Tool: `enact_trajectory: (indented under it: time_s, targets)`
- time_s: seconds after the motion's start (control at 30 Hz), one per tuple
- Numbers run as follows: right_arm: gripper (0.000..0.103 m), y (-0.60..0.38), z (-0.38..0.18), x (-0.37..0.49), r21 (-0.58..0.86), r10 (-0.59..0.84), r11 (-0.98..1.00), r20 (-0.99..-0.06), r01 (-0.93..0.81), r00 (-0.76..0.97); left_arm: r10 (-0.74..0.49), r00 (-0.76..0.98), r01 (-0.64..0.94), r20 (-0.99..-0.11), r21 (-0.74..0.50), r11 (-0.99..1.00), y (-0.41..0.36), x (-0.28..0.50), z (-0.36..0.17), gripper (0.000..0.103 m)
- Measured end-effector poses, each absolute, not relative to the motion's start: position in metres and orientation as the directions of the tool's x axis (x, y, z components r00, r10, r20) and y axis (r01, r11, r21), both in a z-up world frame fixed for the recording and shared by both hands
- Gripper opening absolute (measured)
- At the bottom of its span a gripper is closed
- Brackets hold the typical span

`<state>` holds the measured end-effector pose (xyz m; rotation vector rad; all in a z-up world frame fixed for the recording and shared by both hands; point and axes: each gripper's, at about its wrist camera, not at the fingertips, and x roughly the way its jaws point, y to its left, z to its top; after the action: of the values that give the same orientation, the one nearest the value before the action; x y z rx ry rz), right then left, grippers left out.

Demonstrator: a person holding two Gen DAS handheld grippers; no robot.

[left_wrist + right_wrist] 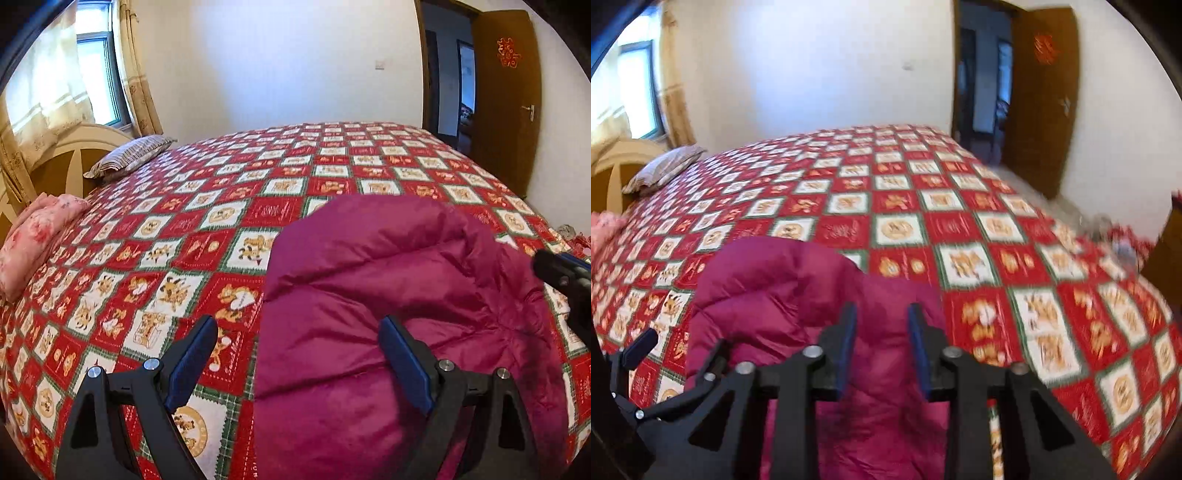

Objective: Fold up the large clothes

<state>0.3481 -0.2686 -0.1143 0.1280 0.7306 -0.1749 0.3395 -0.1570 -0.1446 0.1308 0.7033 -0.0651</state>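
Both grippers hover over a magenta puffy jacket (pixel 399 295) on the bed's red patchwork quilt (pixel 207 206): left gripper (pixel 299 363) spread wide, empty; right gripper (pixel 882 347) narrowed, pads astride fabric. Quilt lettering unreadable. White walls, brown door (pixel 506 92).

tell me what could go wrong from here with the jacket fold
1. The right tool has only a puffy ridge of the magenta jacket between its fingers; slippery fabric may slide out.
2. The left tool is wide open at the jacket's edge, over the bedspread, and might pinch that too.
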Motion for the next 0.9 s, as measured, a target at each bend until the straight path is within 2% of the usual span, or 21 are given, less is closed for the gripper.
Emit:
enact_trajectory:
  time_s: [0.13,0.27,0.4,0.6,0.9]
  targets:
    - [0.019,-0.267,-0.155,0.361,0.032,-0.105,0.982,-0.73,0.187,0.675,-0.026,0.773,0.073,-0.634,0.048,0.996,-0.145,0.346,-0.134,0.09]
    - [0.019,-0.283,-0.185,0.355,0.093,-0.077,0.973,-0.734,0.211,0.675,-0.025,0.734,0.106,-0.679,0.078,0.991,-0.154,0.361,-0.152,0.09]
    - [0.019,-0.287,-0.189,0.35,0.124,-0.063,0.968,-0.717,0.216,0.694,0.014,0.732,0.101,-0.681,0.129,0.986,-0.166,0.362,-0.173,0.09]
    - [0.019,-0.289,-0.2,0.347,0.155,-0.055,0.963,-0.689,0.221,0.722,-0.006,0.729,0.084,-0.685,0.08,0.993,-0.161,0.365,-0.186,0.094]
    - [0.019,-0.291,-0.208,0.352,0.161,-0.043,0.963,-0.703,0.218,0.709,-0.024,0.692,0.075,-0.721,0.039,0.996,-0.157,0.375,-0.199,0.099]
